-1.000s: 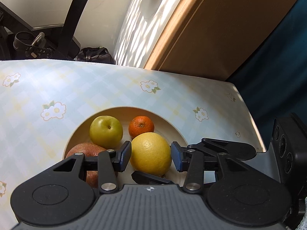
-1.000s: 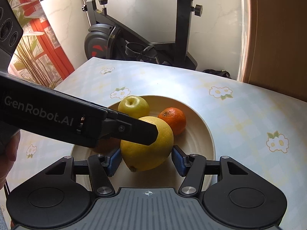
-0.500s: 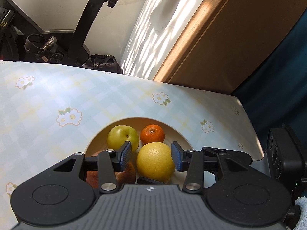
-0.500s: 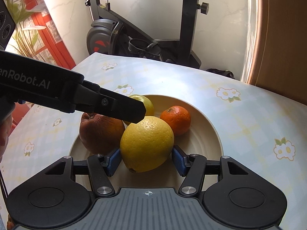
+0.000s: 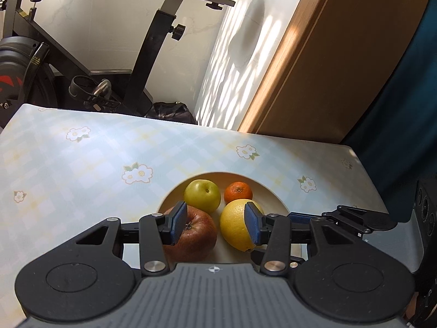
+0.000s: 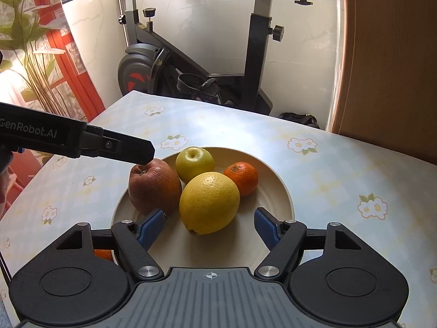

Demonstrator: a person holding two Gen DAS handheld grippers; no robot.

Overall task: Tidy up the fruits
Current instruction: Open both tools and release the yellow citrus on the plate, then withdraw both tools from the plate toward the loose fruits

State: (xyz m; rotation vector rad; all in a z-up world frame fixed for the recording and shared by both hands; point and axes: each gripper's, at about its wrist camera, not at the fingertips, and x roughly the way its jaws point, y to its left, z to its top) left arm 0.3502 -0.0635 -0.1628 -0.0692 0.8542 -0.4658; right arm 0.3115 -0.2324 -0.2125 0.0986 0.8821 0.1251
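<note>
Released, the lemon (image 6: 209, 202) rests in the bowl (image 6: 275, 191); right gripper (image 6: 209, 228) spread wide; left gripper (image 5: 215, 225) also apart.

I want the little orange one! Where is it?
The small round orange tangerine lies at the back right of the cream plate, beside the green apple and behind the big yellow lemon.

Cream plate (image 6: 284, 191) w/ yellow lemon (image 6: 209, 202), green-yellow apple (image 6: 194, 164), brownish-red apple (image 6: 154, 188), orange mandarin (image 6: 241, 177). Tabletop (image 6: 341, 180): pale blue & yellow checks w/ white flowers, green leaves. My fingers (image 6: 148, 229): blue pads on black arms, both sides. Bike (image 6: 153, 68) black, red on flywheel
</note>
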